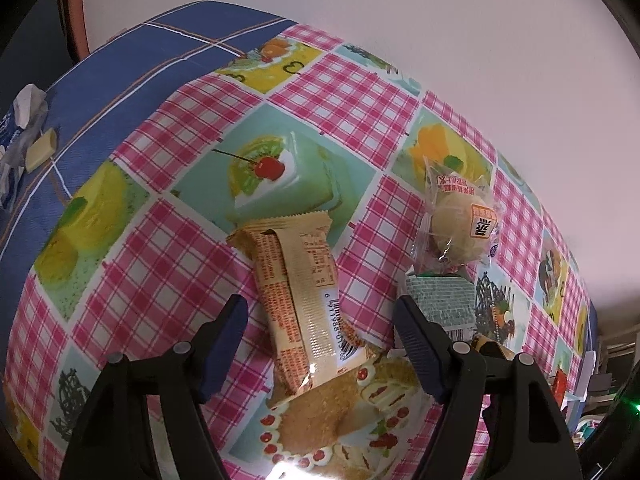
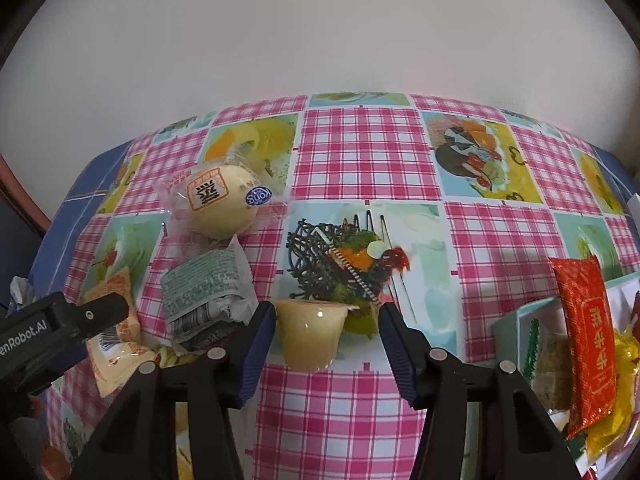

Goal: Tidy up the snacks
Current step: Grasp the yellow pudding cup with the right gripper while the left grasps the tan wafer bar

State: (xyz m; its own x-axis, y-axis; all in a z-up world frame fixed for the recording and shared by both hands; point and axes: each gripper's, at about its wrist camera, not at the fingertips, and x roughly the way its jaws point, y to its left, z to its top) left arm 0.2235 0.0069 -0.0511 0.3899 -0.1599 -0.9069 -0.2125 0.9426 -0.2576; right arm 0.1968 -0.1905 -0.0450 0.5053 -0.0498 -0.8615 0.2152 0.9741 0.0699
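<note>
Both hand-held grippers point steeply down at the checked tablecloth (image 2: 360,152), each framing a snack. In the left wrist view, the left gripper (image 1: 320,344) stands fairly wide, its blue pads on either side of a beige wafer packet (image 1: 304,292) that lies lengthwise in the centre of the frame; clear gaps show on both sides, so nothing is gripped. In the right wrist view, the right gripper (image 2: 328,344) has a cream jelly cup (image 2: 310,334) low in the centre between its pads. The left pad looks at or very near the cup's rim, the right pad stands visibly off it, so the cup is not yet clamped.

Other snacks lie close by: a wrapped round bun (image 2: 220,200) in the upper left of the right view, with a green-printed packet (image 2: 208,292) just below it and touching it. At the right edge sits a box (image 2: 516,320) already filled with wrapped items, a red packet (image 2: 588,340) leaning in it.

The step in hand appears to be the pick: each gripper is settling over its own item before closing. The next move likely calls for a squeeze gentle enough not to crush the soft cup, and a grip across the wafer's narrow width, followed by a lift towards the box, which seems the collecting place.
</note>
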